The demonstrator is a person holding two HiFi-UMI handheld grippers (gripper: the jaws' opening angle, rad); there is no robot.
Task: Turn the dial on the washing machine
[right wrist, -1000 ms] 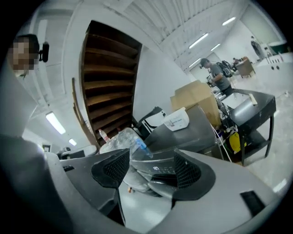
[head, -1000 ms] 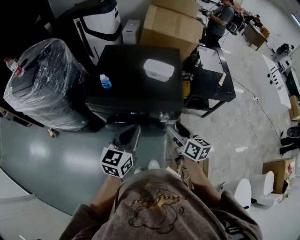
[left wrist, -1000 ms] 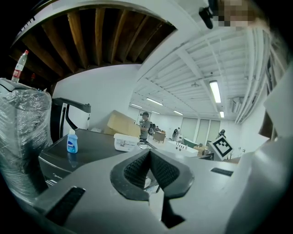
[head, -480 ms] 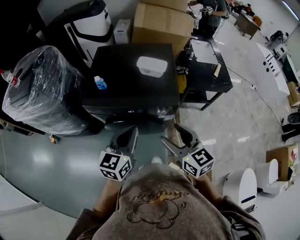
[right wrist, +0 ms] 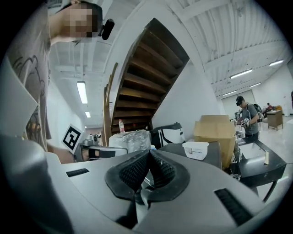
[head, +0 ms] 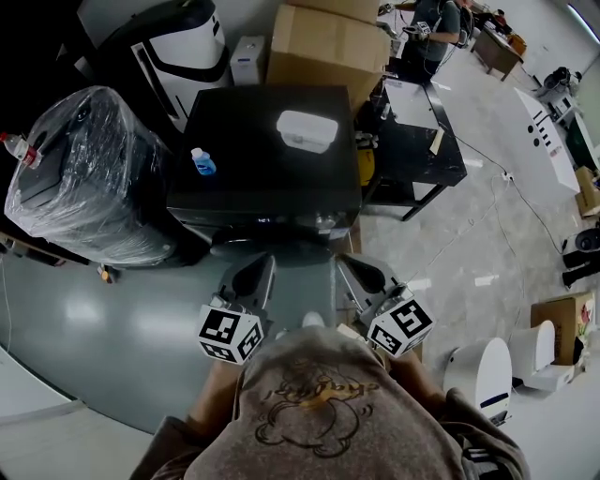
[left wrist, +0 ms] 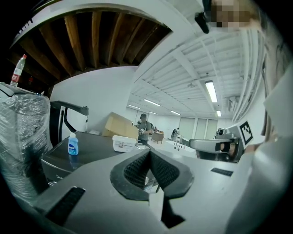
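The black washing machine (head: 267, 155) stands in front of me, with a small shiny dial (head: 325, 222) on its front panel at the right. A blue bottle (head: 202, 161) and a white tub (head: 307, 130) sit on its lid. My left gripper (head: 251, 276) is shut and empty, a little short of the machine's front. My right gripper (head: 362, 274) is shut too, with nothing between its jaws, below and to the right of the dial and clear of it. In the left gripper view the pads (left wrist: 137, 168) meet; the right gripper view shows its pads (right wrist: 137, 170) pressed together.
A bulky plastic-wrapped object (head: 84, 169) stands left of the machine. Cardboard boxes (head: 328, 47) and a white appliance (head: 183, 47) are behind it. A black table (head: 417, 131) is at its right. A person (head: 433, 23) stands far back.
The right gripper drew back from the dial, and its jaws went from wide open to shut. The left gripper has barely moved.
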